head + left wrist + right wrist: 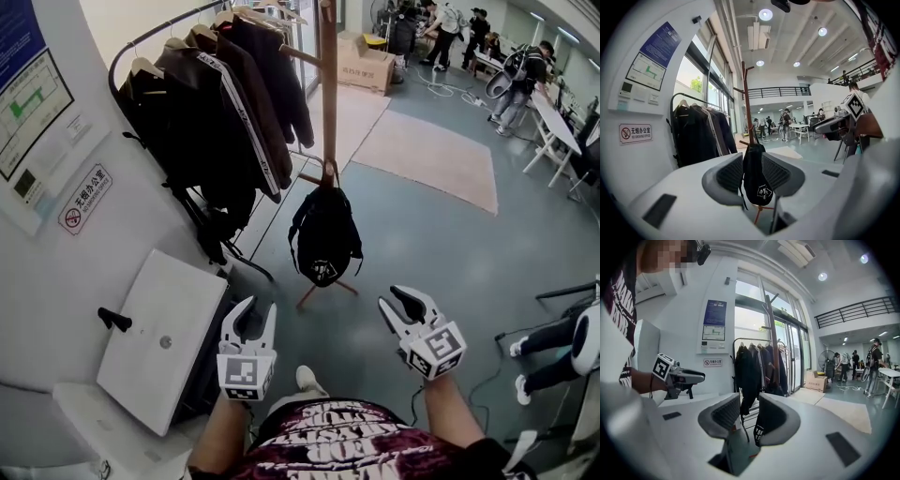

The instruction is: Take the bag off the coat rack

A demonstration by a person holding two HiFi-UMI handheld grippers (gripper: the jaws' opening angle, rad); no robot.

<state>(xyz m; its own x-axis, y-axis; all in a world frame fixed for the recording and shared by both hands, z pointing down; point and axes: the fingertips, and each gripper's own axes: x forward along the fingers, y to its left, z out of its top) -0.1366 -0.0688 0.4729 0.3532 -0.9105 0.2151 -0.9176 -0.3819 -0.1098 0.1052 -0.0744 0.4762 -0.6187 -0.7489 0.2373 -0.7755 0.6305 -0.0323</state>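
Note:
A black bag [325, 236] with a white logo hangs low on the wooden coat rack [327, 84], just above the rack's feet. Both grippers are held side by side in front of it, a good step short of it. My left gripper [256, 314] is open and empty, and in the left gripper view the bag [757, 180] shows far off between the jaws of this gripper [753, 165]. My right gripper [401, 302] is open too, nothing in it. In the right gripper view its own gripper [749, 409] partly hides the bag [758, 431].
A clothes rail with several dark jackets [225, 103] stands left of the coat rack. A white cabinet [164, 337] is at my left. Beige rugs [431, 155], a cardboard box [366, 61] and people at tables [525, 75] lie beyond. Someone's legs [553, 347] are at the right.

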